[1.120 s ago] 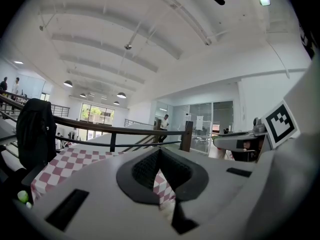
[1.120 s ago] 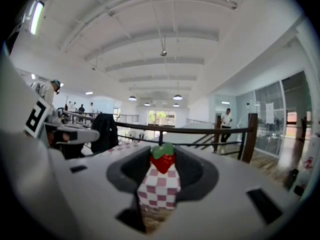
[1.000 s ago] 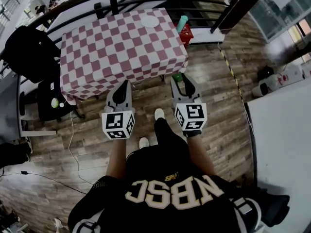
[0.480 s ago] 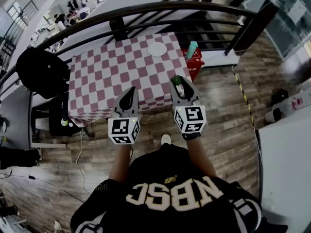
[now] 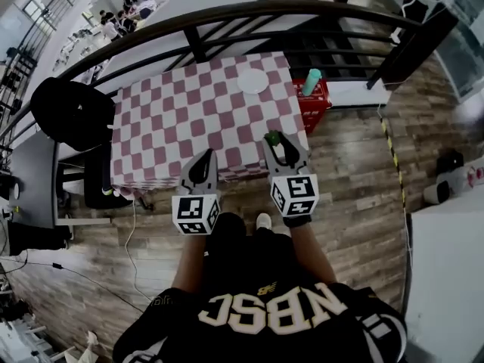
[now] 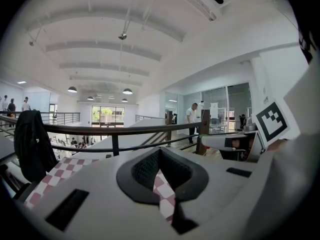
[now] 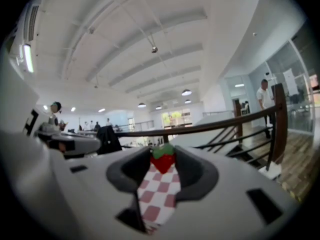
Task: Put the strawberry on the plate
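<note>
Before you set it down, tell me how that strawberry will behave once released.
The strawberry looks smooth and moulded, likely a light, stiff toy. Pinched only at the tips of the right claw, its tapered body could slip. On the flat plate it will probably tip onto its side or roll slightly.

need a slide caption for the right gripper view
Strawberry pinched between the fingers, checked tablecloth showing below it and a dark railing beyond.
</note>
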Demonstrator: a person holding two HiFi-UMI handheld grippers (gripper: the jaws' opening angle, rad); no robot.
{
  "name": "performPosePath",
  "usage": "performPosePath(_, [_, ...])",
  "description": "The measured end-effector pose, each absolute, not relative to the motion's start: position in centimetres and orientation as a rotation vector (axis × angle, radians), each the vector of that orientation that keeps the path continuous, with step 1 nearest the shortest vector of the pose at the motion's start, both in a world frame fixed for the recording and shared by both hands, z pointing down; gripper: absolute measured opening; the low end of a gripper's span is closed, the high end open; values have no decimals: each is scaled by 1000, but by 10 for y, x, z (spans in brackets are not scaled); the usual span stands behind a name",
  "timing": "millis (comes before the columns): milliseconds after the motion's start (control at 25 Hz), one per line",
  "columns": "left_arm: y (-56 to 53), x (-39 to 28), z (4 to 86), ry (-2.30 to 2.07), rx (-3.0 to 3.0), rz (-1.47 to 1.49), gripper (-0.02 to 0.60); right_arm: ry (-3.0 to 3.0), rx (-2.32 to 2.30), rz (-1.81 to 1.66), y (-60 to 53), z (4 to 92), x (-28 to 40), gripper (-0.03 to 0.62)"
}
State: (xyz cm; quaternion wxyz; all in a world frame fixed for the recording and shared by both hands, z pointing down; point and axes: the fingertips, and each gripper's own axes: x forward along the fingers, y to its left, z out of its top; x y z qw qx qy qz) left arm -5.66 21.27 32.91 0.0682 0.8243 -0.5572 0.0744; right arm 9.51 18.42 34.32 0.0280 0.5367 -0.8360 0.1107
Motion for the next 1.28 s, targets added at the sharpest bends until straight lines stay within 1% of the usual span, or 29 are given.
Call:
performPosePath(200, [181,-64,347,-1646,2466,237,9,-2574,1630,350,158,354,84,160])
performPosePath(440, [118,-74,352,-1553,2501,211,9,-2491,1661,357,107,363,76,160])
performPosePath(720, [33,-96,360,-1402,2544,203,9,-2422,1676,282,34,356,54,160])
performPosePath(1000, [-1,-122,404,-1237,2539,278,9,-2324,1560,425,16,414,18,160])
performPosePath(1120, [-11,-136,427,-1220,2503,299,9,-2270,1534,467,13,436,19,160])
performPosePath(1280, [-12,-143,460,-1166,2489,367,9,-2192,1499,478,12,466,38,160])
